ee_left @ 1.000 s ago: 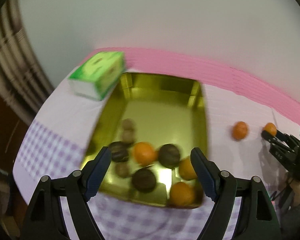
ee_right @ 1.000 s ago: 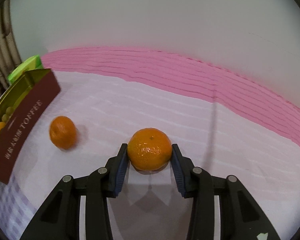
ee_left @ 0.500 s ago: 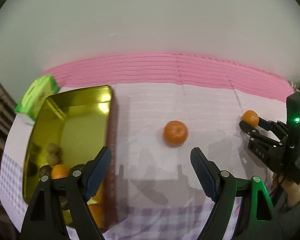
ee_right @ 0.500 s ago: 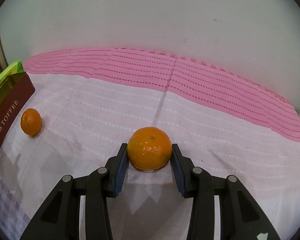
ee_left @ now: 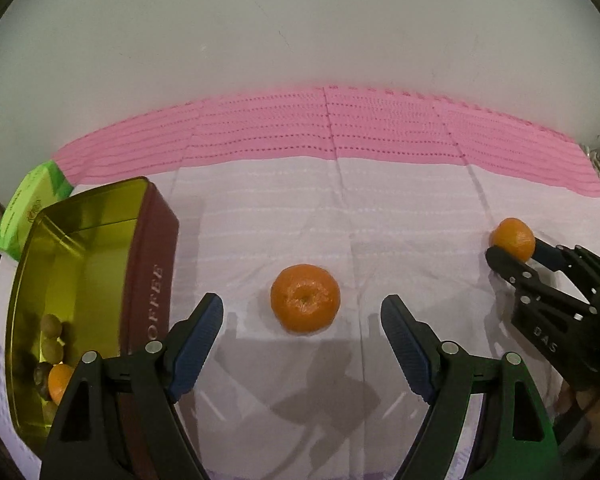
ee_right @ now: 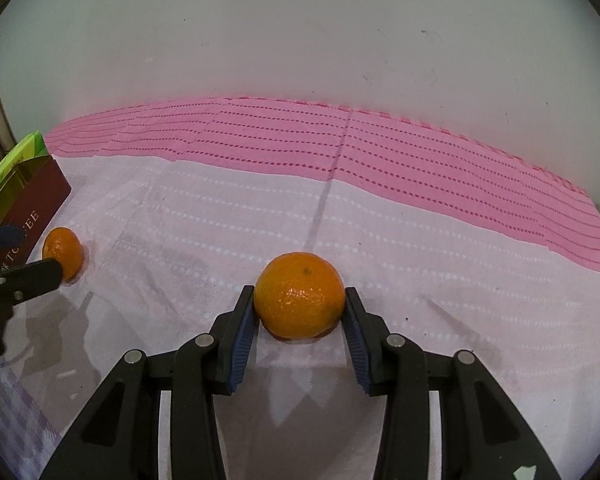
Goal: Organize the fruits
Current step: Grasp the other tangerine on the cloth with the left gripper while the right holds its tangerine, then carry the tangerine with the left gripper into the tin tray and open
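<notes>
Left claw (ee_left: 302, 312): wide open, mandarin (ee_left: 305, 298) on cloth just ahead between fingers.
Right claw (ee_right: 299, 305): clamped on second mandarin (ee_right: 299, 295).
Tin (ee_left: 100, 216): left, holds mixed fruit (ee_left: 51, 344).

Our left black two-finger gripper (ee_left: 302, 310) hangs low over the cloth, its blue-padded jaws spread wide. Our right black two-finger gripper (ee_right: 299, 300) has its blue pads pressed against a round orange mandarin (ee_right: 299, 295).
</notes>
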The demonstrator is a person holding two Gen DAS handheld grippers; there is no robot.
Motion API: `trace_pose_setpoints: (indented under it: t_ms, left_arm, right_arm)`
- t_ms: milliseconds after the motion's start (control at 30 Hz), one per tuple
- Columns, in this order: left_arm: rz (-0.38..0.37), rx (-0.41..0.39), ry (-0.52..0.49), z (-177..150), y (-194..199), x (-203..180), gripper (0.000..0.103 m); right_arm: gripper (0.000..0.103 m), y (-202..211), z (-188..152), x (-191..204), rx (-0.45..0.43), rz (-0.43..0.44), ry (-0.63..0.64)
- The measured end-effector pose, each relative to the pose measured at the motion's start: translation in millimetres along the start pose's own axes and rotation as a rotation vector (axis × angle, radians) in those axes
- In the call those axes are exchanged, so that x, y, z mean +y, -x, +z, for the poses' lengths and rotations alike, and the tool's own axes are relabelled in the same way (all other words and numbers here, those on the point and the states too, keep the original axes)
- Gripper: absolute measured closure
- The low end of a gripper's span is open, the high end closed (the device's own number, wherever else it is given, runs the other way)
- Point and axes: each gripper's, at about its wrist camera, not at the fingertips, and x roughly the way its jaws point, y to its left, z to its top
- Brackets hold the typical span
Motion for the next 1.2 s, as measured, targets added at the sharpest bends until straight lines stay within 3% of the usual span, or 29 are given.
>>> trace_pose_setpoints:
  t_ms: [300,633,833,1200]
  left_arm:
    - [-0.014,0.036,0.056,5,-17,11,0.024]
    - [-0.040,0.048,0.089,6,-25,15,0.045]
    - [-0.036,0.048,0.079,4,-24,17,0.063]
    - [-0.042,0.050,0.066,-12,-9,11,0.064]
  right_arm:
    - [0.062,0,-1,1,0.000,0.003,-0.002]
    - [0.062,1,-1,1,0.000,0.003,-0.004]
    - [0.062,2,-2,1,0.000,0.001,-0.003]
    - [0.062,2,-2,2,0.000,-0.008,0.004]
